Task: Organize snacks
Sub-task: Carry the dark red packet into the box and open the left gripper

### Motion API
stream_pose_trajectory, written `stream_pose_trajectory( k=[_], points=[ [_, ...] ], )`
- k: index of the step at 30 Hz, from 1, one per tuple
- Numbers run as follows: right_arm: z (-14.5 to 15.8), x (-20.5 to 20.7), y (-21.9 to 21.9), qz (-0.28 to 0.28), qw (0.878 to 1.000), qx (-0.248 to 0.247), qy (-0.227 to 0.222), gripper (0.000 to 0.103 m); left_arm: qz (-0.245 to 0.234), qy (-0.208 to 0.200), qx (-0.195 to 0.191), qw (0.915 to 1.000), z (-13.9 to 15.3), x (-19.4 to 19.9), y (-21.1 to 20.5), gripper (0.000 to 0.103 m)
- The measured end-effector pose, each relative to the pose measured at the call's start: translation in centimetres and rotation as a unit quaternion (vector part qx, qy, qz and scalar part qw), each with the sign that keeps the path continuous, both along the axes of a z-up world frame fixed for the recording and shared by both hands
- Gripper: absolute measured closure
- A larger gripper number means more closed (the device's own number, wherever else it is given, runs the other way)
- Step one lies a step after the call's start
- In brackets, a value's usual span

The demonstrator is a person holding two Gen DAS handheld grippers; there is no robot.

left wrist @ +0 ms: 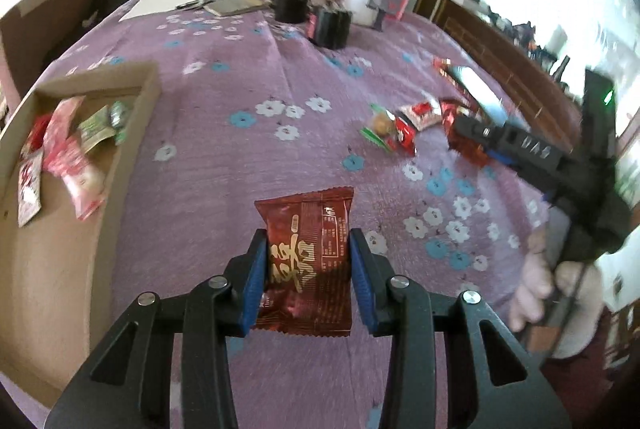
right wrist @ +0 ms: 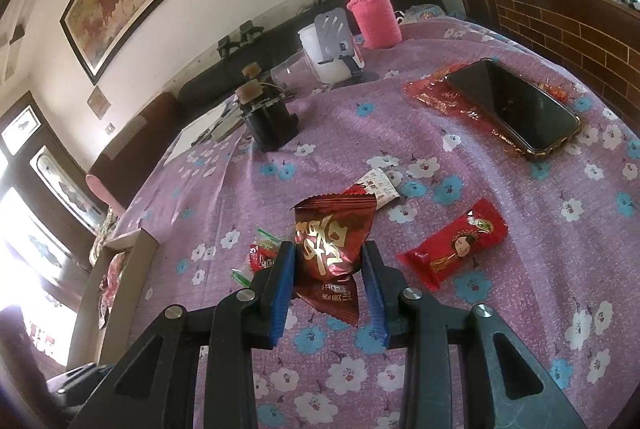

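While your left tongs stand partly closed, their blue pads press both sides of a dark red snack packet, which hangs between them above the purple flowered cloth on the desk. That packet is flat and rectangular, with crimped ends, gold lettering on its front and a printed panel of small text beside it. To its left sits a cardboard box with pink, white and green packets already lying inside.

Your right tongs are likewise clamped on a snack: a second dark red packet with gold characters, pinched between the blue pads and crumpled at the waist, its lower end poking down past the fingertips. It is held over the cloth, just in front of a small heap of loose snacks. Just beside it to the right lies a bright red packet showing a cartoon figure, flat on the cloth. Behind it rests a white sachet, and to its left a small red and green wrapper shows partly behind the left pad.

Further back a phone lies on a red wrapper. A pink-sleeved bottle stands near the far edge.
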State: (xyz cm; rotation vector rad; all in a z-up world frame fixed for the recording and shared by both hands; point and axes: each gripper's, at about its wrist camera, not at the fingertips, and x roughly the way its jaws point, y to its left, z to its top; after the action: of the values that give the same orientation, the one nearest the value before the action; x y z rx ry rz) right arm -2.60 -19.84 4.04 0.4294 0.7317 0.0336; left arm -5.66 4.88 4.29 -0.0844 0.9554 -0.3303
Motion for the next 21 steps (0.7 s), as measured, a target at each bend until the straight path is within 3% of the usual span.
stream_pose_trajectory(
  k=[4,11,17,21],
  points=[
    [0.0,0.1,0.1,-0.002,1.0,-0.008,0.003,0.068,0.022,0.005,-0.032,0.9992,0.5,-1.0,2.8,0.066],
    [-0.1,0.0,0.7,-0.011,0.999,-0.035,0.003,0.068,0.081,-0.008,-0.051,0.9953,1.5,-2.9,9.1,0.066],
    [0.4,0.0,2.1,0.008,0.999,-0.047,0.01,0.068,0.15,-0.031,-0.021,0.988,2.8,-3.3,16.1,0.066],
    [2.1,-0.6,5.1,0.054,0.998,-0.032,0.004,0.068,0.18,-0.023,-0.006,0.9834,2.5,-2.4,19.6,0.066]
  ],
)
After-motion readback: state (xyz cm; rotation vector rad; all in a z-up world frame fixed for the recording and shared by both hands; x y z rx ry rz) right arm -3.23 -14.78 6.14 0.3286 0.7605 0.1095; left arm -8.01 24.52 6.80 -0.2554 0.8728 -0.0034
